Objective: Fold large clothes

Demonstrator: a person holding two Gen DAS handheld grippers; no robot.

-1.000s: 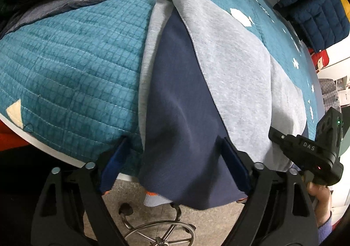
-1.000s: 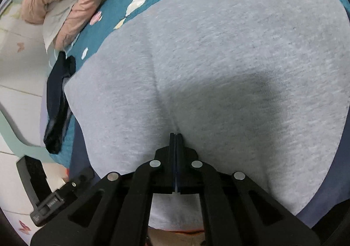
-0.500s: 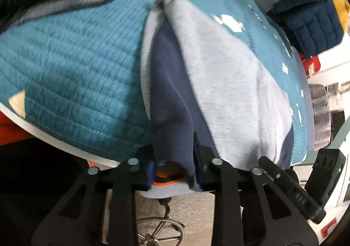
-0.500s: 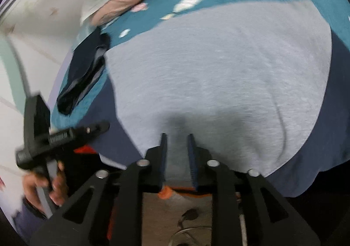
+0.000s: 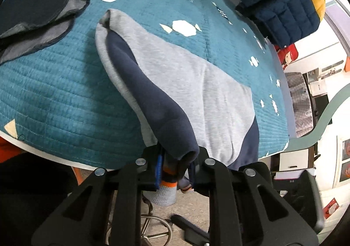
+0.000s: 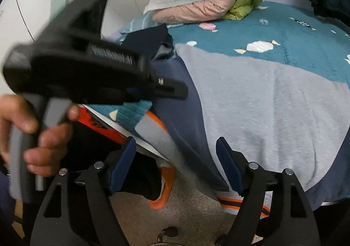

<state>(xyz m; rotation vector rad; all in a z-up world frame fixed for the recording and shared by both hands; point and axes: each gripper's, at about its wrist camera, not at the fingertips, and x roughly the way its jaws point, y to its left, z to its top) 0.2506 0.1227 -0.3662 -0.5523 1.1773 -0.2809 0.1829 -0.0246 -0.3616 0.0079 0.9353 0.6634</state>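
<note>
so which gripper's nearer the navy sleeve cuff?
Left. The left gripper is shut on the navy sleeve cuff; the right gripper is open, just off the sweatshirt's hem.

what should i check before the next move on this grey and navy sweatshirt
1. Left tongs shut on the sweatshirt sleeve: ok, navy cuff pinched between the fingers.
2. Right tongs ready to grasp: ok, open, at the sweatshirt's near edge with nothing gripped.
3. Sweatshirt body flat on the teal quilt: ok, grey panel lies smooth.
4. Hem fully on the bed: not ok, orange-striped hem hangs over the edge.
5. Fold area free: cannot tell, a dark garment lies close on the quilt.
6. Grip depth on the sleeve: cannot tell, hidden by fabric.
</note>
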